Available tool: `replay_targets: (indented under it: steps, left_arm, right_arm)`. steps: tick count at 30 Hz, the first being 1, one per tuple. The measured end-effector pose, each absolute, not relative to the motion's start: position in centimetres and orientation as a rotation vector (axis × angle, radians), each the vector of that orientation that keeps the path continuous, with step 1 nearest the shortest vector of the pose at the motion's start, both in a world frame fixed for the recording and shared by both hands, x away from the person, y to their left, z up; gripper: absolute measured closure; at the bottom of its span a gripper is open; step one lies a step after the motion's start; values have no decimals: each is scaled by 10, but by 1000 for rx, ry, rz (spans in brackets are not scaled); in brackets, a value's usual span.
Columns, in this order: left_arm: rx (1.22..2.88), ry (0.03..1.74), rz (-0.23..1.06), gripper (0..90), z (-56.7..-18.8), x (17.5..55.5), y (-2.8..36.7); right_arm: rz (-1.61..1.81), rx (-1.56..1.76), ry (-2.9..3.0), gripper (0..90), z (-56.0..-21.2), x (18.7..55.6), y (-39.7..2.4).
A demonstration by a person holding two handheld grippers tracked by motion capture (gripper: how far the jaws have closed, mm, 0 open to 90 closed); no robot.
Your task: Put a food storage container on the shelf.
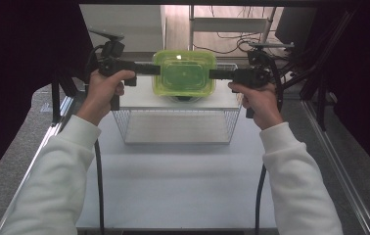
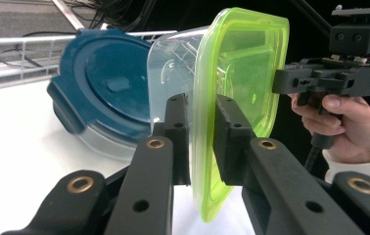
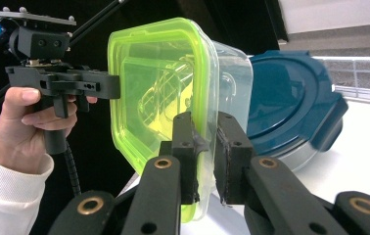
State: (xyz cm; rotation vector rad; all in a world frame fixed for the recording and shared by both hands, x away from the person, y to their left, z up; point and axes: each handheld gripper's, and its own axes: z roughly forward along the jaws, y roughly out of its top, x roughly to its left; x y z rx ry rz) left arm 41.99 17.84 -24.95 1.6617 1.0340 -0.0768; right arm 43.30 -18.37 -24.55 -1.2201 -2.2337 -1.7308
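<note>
The left gripper (image 1: 154, 69) and the right gripper (image 1: 213, 74) are each clamped on the rim of a clear plastic container with a lime-green lid (image 1: 185, 73), which is carried level between them. An even, matched grip on both sides is probably needed so that it is not tipped. It is held above a white wire-sided rack (image 1: 139, 100), just over a dark blue-lidded container (image 2: 107, 83).

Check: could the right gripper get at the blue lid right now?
Probably not: the right gripper is clamped on the green-lidded tub's rim, and the tub sits directly over the blue lid.
</note>
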Motion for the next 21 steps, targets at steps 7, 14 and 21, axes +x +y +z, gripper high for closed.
replay_targets:
  steps: [7,14,21]
  left_arm:
    - [1649,1061,-97,784,-252,439,178]
    - [1613,1101,-142,782,-261,454,178]
    - [1543,1146,-216,773,-270,470,182]
  right_arm:
    - [-1714,-1251,-2219,796,-245,452,-183]
    - [-1682,-1289,-2186,792,-253,469,-183]
    - [-1711,-1343,-2070,768,-260,483,-185]
